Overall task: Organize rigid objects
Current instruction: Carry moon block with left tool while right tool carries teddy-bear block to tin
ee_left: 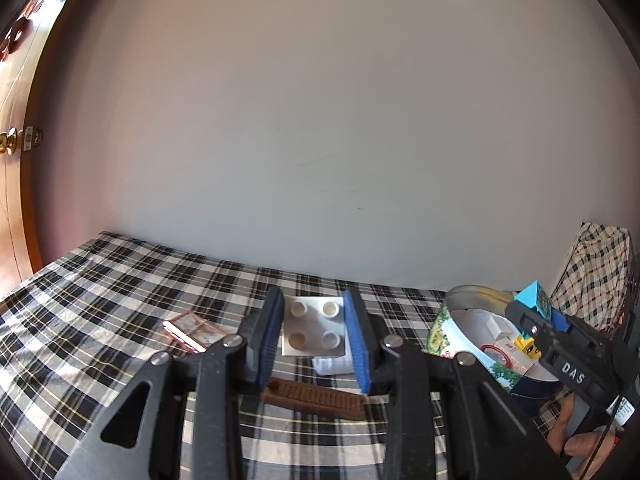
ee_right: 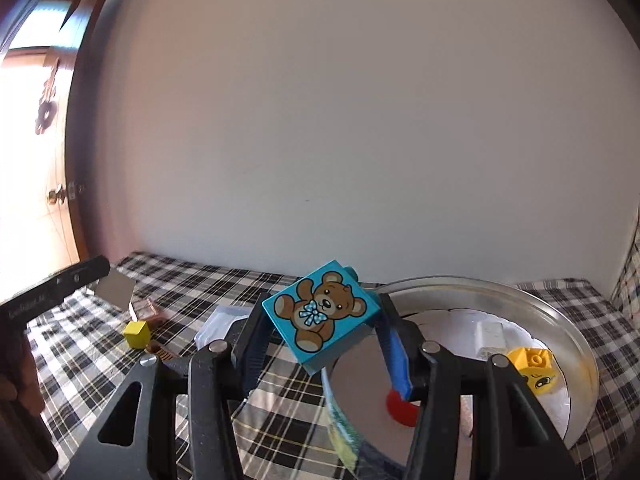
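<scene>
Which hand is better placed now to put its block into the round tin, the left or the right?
The right. Its tool holds the teddy bear block at the round tin's rim. The left tool, holding the white block, is over the plaid cloth, with the tin off to its side.

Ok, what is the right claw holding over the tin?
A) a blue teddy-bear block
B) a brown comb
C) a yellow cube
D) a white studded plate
A: the right claw grips the blue teddy-bear block between its pads, at the rim of the tin.
</scene>
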{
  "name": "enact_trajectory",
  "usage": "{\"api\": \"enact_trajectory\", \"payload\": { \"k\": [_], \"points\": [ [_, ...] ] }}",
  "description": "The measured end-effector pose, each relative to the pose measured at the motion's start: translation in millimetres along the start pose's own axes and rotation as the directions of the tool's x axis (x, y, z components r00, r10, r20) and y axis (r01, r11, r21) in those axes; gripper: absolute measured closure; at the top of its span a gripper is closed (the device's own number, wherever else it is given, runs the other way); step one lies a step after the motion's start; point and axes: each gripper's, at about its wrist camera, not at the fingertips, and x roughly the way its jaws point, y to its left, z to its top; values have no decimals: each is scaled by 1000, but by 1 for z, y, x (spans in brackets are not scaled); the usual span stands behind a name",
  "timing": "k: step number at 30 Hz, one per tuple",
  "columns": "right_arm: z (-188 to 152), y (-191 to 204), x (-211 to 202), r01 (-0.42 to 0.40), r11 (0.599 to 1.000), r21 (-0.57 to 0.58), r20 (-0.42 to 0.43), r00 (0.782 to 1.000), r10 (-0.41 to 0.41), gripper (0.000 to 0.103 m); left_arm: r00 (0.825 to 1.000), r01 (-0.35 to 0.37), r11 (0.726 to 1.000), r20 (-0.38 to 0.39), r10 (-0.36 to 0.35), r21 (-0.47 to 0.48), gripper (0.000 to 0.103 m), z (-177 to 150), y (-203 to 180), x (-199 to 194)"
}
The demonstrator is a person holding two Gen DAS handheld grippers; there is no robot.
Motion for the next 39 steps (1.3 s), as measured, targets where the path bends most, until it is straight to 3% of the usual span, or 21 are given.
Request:
{"api": "enact_trajectory", "payload": {
  "k": [24,39],
  "points": [
    [0,-52,-13,67,995,69,35,997,-70,50,994,112,988,-20,-111,104,73,-3,-103,18],
    [0,-98,-22,168,981,99,43,984,-173,50,981,196,971,-24,-195,135,73,-3,-157,27]
  ]
}}
